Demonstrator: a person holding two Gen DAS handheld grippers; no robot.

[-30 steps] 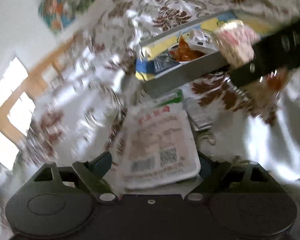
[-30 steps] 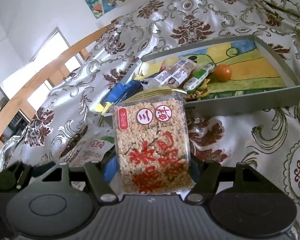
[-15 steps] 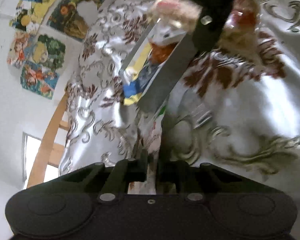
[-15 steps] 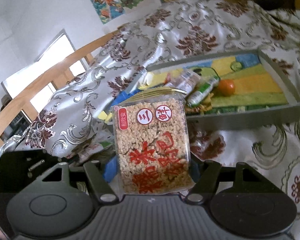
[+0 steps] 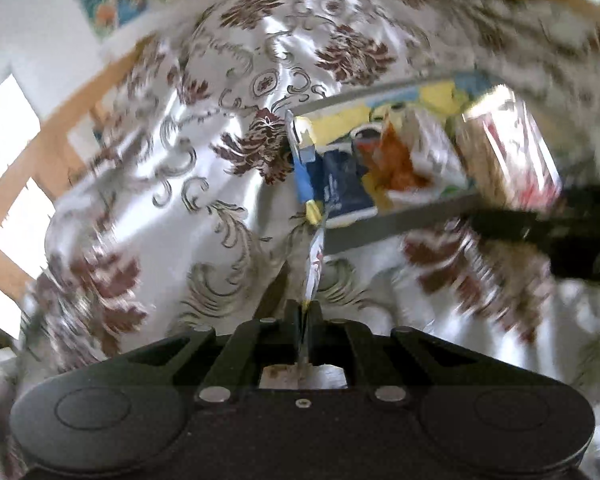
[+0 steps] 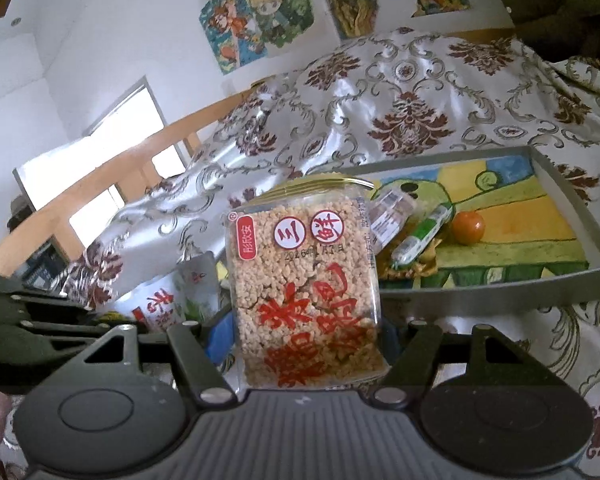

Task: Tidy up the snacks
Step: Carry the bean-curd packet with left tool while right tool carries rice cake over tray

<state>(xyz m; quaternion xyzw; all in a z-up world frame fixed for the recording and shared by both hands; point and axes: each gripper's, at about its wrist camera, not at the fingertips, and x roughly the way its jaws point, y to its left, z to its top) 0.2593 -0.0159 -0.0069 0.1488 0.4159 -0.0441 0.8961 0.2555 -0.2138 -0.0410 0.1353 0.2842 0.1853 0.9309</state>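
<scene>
Left gripper (image 5: 305, 312): fingers pinched on a thin, flat foil packet (image 5: 315, 256), seen edge-on, above the glossy damask bedspread (image 5: 228, 128).
Right gripper (image 6: 306, 332): fingers clamping a clear, boxy tub of puffed-rice cake (image 6: 306, 300), before the grey rectangular tray (image 6: 500, 290).

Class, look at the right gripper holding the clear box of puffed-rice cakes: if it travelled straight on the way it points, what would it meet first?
Most likely the near wall of the grey tray, just beyond the rice-cake box that the right gripper holds. Depth is hard to judge; carried slightly higher, the box would clear the wall and reach the snacks inside.
</scene>
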